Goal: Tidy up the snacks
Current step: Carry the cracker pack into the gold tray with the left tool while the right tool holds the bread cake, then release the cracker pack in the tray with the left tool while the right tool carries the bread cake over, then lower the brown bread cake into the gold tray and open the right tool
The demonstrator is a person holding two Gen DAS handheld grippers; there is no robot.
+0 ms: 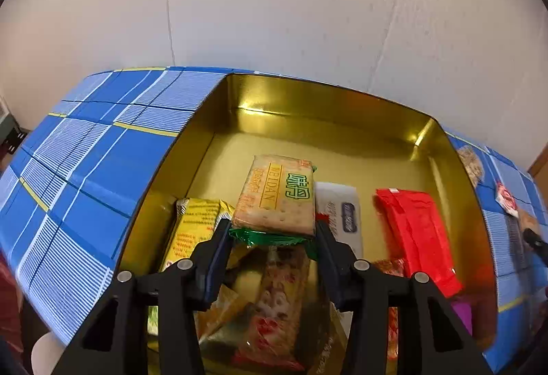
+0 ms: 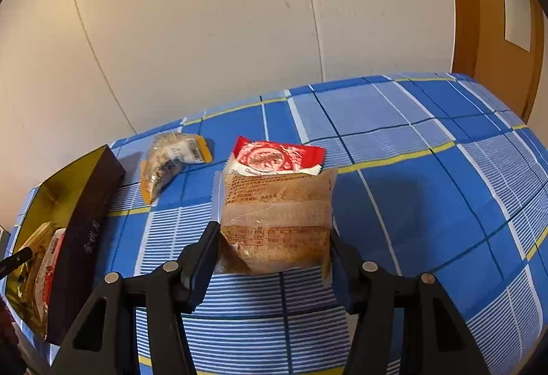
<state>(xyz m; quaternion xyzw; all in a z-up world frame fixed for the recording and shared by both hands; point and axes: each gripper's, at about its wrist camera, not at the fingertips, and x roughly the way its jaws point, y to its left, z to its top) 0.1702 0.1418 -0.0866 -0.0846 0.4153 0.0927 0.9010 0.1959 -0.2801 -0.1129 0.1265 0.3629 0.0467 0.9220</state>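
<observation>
left tongs (image 1: 273, 231) clamped on cracker pack (image 1: 278, 195) over gold tin (image 1: 342, 107) | right tongs (image 2: 274, 243) clamped on brown pastry pack (image 2: 277, 220), right of tin; red sachet (image 2: 274, 157) seen only here

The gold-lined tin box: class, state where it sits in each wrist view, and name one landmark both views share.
Left wrist: the gold-lined tin box fills the centre, open, with snacks inside.
Right wrist: it sits at the far left edge, its dark outer wall showing.
Shared landmark: the blue plaid tablecloth beneath it.
</observation>
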